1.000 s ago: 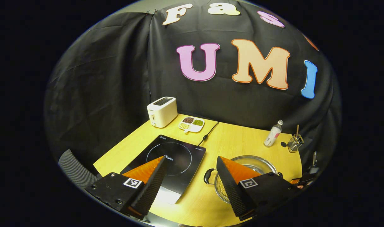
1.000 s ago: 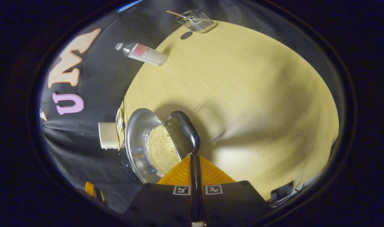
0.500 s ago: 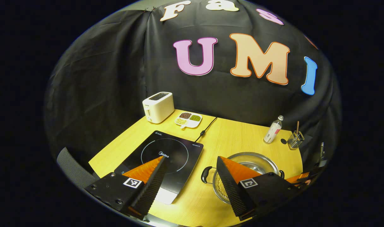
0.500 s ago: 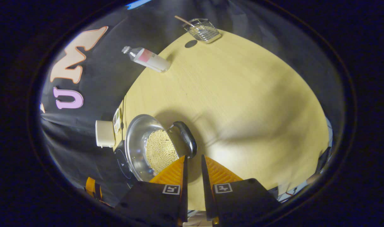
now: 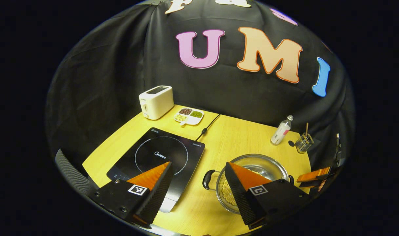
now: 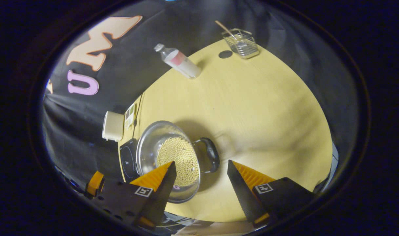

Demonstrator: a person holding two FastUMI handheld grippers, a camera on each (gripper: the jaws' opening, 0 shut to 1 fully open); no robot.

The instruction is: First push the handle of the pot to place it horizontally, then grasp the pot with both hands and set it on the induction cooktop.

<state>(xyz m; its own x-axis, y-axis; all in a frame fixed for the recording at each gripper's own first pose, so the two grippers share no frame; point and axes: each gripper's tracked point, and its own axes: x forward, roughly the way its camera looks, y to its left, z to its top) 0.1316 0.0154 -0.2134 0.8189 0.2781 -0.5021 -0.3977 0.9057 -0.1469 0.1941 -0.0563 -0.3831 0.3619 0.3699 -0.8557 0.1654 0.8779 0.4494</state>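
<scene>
While the pot (image 5: 255, 177) sits on the table (image 5: 232, 141) just right of the induction cooktop (image 5: 158, 157), the left gripper (image 5: 197, 183) hovers wide open, holding nothing. Above the pot's near handle (image 6: 209, 159), the right gripper (image 6: 201, 183) also gapes wide and empty

A black cloth wall (image 5: 107, 75) hangs in loose folds behind and to the left of a light wooden bench (image 5: 238, 141), meeting at a seam in the back left corner. The bench top shows a fine pale grain, and its right edge curves round. Light falls from above, leaving a bright patch on the wood near the front edge in the right gripper view and soft shadows across the middle. A small dark round hole (image 5: 291, 143) sits in the top near the back right corner. At the front left corner, off the bench, a curved grey ribbed chair back (image 5: 69, 168) rises from the dark.
</scene>
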